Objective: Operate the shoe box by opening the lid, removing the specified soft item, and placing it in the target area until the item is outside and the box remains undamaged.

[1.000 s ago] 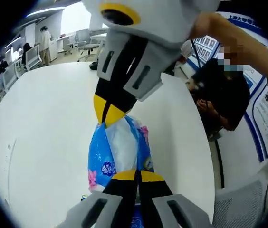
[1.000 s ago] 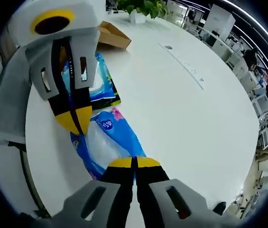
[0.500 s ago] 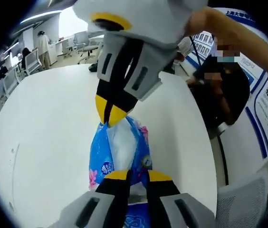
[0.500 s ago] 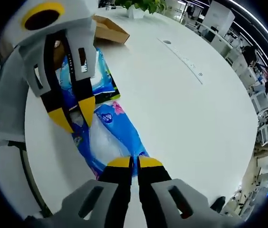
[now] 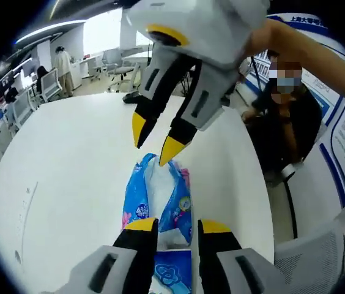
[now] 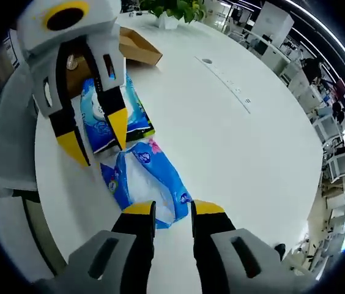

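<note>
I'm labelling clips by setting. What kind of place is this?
Most likely an open-plan office: rows of desks with office chairs behind a large white table, and a potted plant at its far edge.

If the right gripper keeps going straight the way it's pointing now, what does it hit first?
Most likely the blue tissue pack lying on the white table, just ahead of the right gripper and its open fingers. Past it waits the left gripper; depth is unclear.

Two blue tissue packs, one cardboard box, one potted plant, perhaps.
</note>
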Available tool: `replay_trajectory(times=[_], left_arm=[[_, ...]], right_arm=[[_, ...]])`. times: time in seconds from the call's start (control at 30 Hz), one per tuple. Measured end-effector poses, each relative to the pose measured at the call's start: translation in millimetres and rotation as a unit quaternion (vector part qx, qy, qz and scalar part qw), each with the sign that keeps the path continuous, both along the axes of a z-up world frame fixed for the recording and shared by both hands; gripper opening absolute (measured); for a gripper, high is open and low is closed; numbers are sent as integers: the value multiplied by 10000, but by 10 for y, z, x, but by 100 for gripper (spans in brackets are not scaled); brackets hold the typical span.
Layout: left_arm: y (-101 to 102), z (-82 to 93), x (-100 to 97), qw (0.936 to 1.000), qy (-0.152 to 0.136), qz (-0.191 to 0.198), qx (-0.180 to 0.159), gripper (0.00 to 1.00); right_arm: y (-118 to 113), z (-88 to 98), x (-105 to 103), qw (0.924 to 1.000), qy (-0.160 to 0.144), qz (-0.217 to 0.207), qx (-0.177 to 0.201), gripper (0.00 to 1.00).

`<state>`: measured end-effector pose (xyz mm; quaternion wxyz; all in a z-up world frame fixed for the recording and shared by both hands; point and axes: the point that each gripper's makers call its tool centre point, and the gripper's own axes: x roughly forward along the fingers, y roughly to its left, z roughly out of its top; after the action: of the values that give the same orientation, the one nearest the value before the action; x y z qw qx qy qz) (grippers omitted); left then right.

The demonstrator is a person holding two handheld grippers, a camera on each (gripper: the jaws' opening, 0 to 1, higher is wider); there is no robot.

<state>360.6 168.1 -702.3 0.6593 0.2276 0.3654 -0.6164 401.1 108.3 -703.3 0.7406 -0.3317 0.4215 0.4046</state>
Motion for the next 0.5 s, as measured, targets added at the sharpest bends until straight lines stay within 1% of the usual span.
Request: replay_trajectory(times=[0.13,0.23,0.33,0.5], left_arm=[[86,100,-19,9999,26,128,-86,31],[168,192,-25,9993,24,283,-233,35],[252,256,-30,9986,29,425,-328,37],[425,374,-54,9966,-39,642,-506,46]], right_arm=[[22,96,-71,9999,-9,-149,77,27],[39,179,-110,9995,-59,-245,164,30],[63,257,-183,9994,-111,-285,181,33],[124,346,-304,9992,-139,-284,233,39]])
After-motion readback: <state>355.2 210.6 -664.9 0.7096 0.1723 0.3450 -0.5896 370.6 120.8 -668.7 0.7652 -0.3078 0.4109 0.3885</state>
